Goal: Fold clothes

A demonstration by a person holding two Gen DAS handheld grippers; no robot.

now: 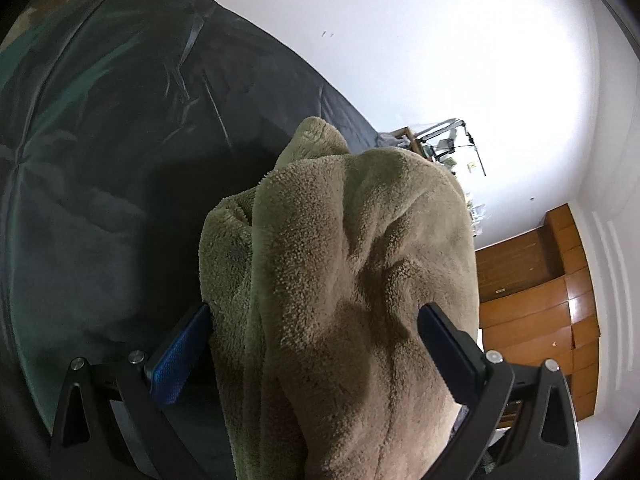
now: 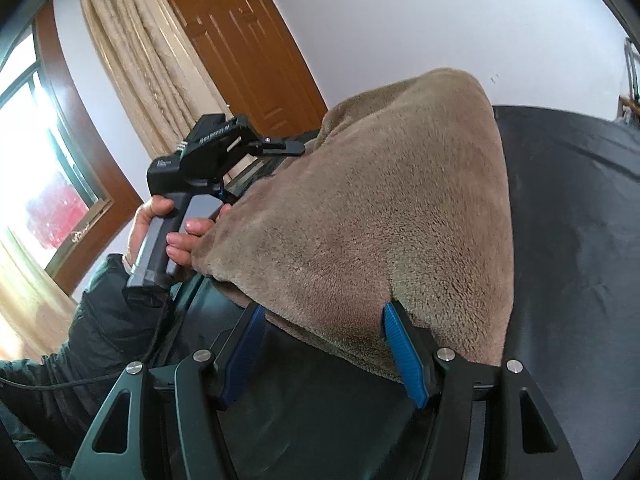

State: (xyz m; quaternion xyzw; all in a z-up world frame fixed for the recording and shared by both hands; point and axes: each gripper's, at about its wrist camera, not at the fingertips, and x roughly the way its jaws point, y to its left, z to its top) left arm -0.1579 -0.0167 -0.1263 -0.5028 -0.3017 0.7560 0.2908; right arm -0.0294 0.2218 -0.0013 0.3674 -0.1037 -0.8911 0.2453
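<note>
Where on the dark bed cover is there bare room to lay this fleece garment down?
Bare dark cover lies left of the fleece garment in the left wrist view, and right of it in the right wrist view. It is crowded around the hand holding the left gripper.

— Fleecy garments? One beige-brown plush fleece piece (image 1: 352,280), bunched and draped

— Handheld black two-finger grippers? Two: left one (image 1: 316,344) with jaws spread wide around the fleece, right one (image 2: 324,344) likewise spread. Four blue ribbed finger pads (image 2: 402,356) in all, only one showing its blue face in the left wrist view

— Hands? One bare hand (image 2: 168,236), gripping the grey handle of the left gripper, plus one dark puffy sleeve (image 2: 100,320)

— Furnishings? One dark grey bed cover (image 1: 120,160), one brown panelled wooden door (image 2: 240,48), one cream pleated curtain (image 2: 136,60), one wood-framed window (image 2: 48,140), one orange-brown wooden cabinet (image 1: 532,292)
</note>
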